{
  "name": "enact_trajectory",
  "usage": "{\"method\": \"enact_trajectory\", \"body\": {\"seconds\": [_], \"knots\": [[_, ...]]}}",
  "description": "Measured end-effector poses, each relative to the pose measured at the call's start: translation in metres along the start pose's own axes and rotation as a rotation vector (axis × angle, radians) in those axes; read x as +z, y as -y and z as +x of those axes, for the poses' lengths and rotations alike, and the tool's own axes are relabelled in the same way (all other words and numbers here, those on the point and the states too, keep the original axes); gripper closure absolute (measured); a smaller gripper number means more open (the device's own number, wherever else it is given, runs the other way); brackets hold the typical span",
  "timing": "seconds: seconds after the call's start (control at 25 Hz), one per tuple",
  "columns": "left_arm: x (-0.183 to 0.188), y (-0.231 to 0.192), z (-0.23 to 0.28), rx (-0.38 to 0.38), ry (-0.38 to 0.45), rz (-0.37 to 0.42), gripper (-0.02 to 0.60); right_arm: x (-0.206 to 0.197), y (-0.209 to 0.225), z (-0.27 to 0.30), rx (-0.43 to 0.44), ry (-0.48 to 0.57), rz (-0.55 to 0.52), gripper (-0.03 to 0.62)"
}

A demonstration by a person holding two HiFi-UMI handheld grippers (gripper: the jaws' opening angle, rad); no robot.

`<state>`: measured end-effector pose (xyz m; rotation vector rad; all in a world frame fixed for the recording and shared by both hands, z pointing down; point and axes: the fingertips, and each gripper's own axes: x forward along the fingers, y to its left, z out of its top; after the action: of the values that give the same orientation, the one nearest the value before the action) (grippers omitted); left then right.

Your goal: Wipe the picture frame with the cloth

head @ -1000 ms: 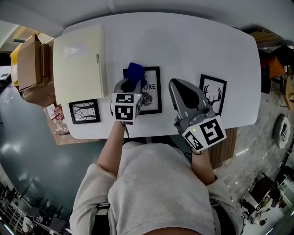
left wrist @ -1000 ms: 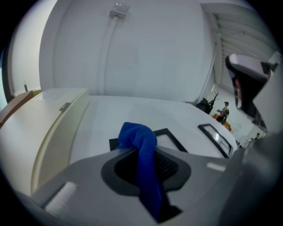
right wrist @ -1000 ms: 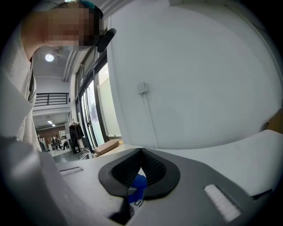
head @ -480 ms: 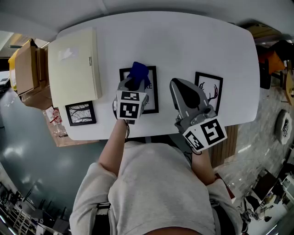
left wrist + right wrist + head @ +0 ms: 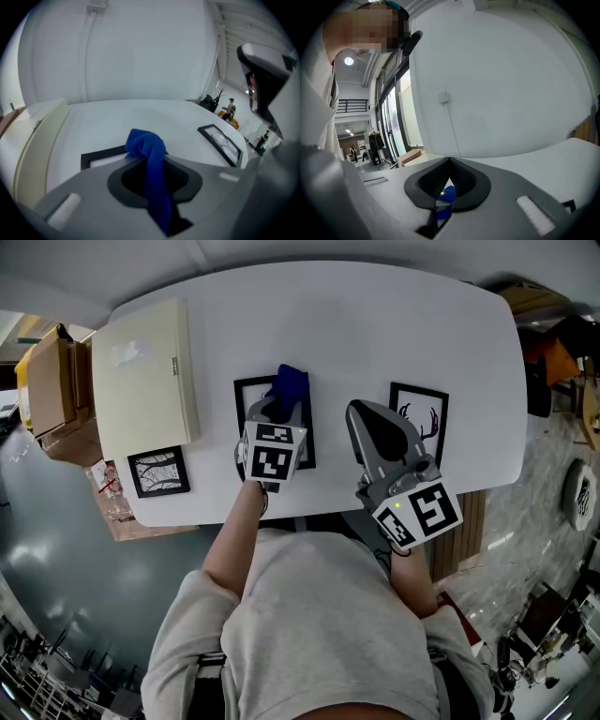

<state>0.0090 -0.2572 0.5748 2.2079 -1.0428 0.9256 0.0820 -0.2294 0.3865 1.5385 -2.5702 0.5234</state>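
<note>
Cloth (image 5: 289, 382) at picture frame's (image 5: 246, 401) far edge

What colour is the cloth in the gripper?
Blue. The cloth shows best in the left gripper view, pinched in the left gripper.

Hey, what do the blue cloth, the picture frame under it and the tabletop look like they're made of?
Blue cloth: soft fabric, possibly microfibre; it bunches into folds and droops limply where it is pinched.
Picture frame: flat black border with a dull finish; wood or plastic, the look leaves it open.
Table: smooth, uniform white top with no grain, likely laminate or painted board.
</note>
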Motion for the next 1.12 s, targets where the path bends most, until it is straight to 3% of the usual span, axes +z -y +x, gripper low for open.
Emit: {"method": "enact_trajectory", "body": {"seconds": [1.12], "knots": [[-0.034,0.009,-0.026,0.013,-0.005,-0.054,0.517,-0.001,-0.026,-0.019,0.046,0.011,-0.024,0.592]]}}
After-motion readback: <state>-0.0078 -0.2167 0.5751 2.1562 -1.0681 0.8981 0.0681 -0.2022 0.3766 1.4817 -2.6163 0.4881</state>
